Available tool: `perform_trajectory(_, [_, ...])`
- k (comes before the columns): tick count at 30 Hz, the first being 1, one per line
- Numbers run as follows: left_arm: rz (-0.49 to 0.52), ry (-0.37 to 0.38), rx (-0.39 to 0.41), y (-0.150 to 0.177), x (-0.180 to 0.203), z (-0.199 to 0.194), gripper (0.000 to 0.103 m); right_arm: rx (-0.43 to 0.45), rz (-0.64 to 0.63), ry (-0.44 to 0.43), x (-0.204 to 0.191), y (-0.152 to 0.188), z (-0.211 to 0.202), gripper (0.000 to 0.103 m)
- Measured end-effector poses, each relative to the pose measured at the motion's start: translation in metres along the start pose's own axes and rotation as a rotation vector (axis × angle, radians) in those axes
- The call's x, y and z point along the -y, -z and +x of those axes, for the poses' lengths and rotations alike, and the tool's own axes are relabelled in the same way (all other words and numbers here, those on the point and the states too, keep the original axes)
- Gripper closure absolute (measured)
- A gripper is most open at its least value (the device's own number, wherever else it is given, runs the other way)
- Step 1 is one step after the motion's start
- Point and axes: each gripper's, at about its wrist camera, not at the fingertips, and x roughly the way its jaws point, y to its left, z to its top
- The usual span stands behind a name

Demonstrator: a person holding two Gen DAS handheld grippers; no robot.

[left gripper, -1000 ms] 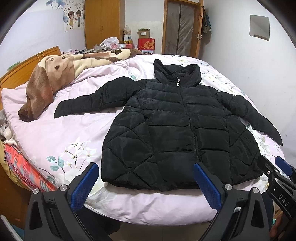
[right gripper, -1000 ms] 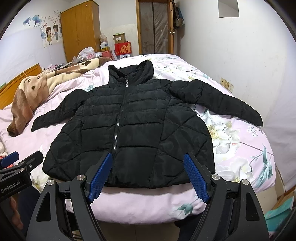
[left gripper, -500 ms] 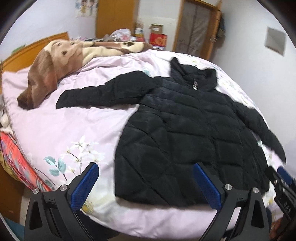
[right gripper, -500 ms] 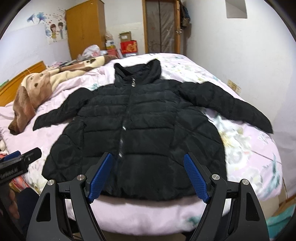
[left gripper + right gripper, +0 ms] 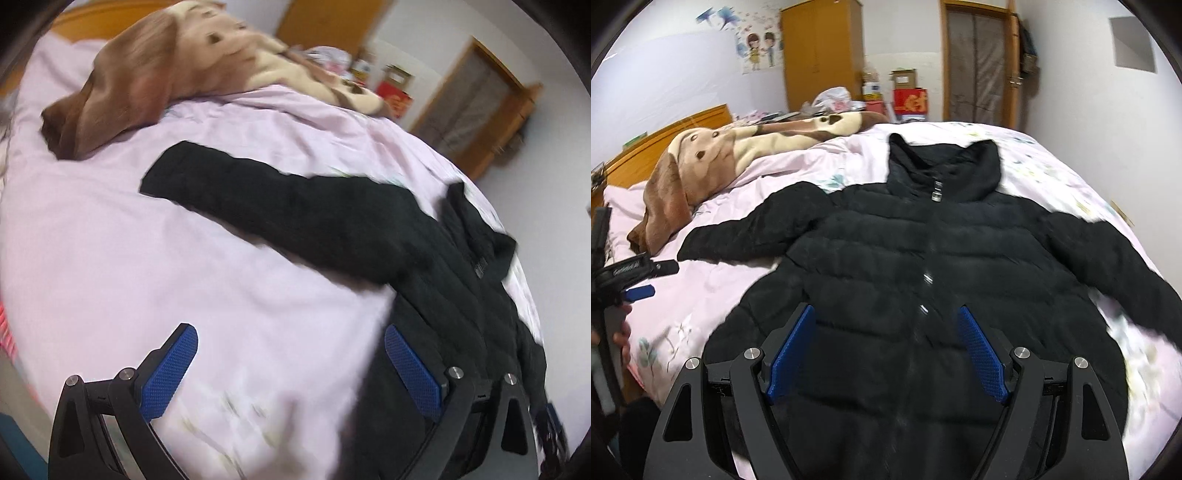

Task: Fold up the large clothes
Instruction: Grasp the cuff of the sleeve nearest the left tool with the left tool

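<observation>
We see a black padded jacket [image 5: 923, 266] spread flat, front up and zipped, on the bed [image 5: 713, 291], sleeves stretched out to either side and hood toward the far end. Our right hand-held gripper [image 5: 886, 350] hangs over the jacket's lower front with its blue pads wide apart and nothing between them. Our left hand-held gripper [image 5: 291, 369] is over the pink sheet beside the jacket's outstretched sleeve [image 5: 280, 206], jaws likewise spread and empty. A brown dog-print blanket [image 5: 701, 166] lies near the headboard [image 5: 665, 136]
</observation>
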Motion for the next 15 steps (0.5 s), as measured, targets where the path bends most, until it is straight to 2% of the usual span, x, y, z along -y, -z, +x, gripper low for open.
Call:
perform_trajectory(3, [-0.081, 0.045, -0.010, -0.031, -0.030, 0.027, 0.000, -0.012, -0.025, -0.031, -0.013, -0.013, 0.023, 0.024])
perform_trajectory(8, [-0.207, 0.059, -0.010, -0.068, -0.071, 0.069, 0.000, -0.041, -0.057, -0.083, -0.037, -0.026, 0.059, 0.024])
perform_trajectory(10, [-0.234, 0.044, -0.009, -0.079, -0.080, 0.081, 0.000, -0.053, -0.069, -0.099, -0.045, -0.028, 0.070, 0.024])
perform_trajectory(14, [-0.366, 0.098, -0.066, -0.089, -0.103, 0.120, 0.000, -0.077, -0.088, -0.128, -0.061, -0.031, 0.088, 0.024])
perform_trajectory(15, [-0.381, 0.089, -0.077, -0.091, -0.105, 0.128, 0.000, -0.081, -0.094, -0.137, -0.065, -0.032, 0.092, 0.024])
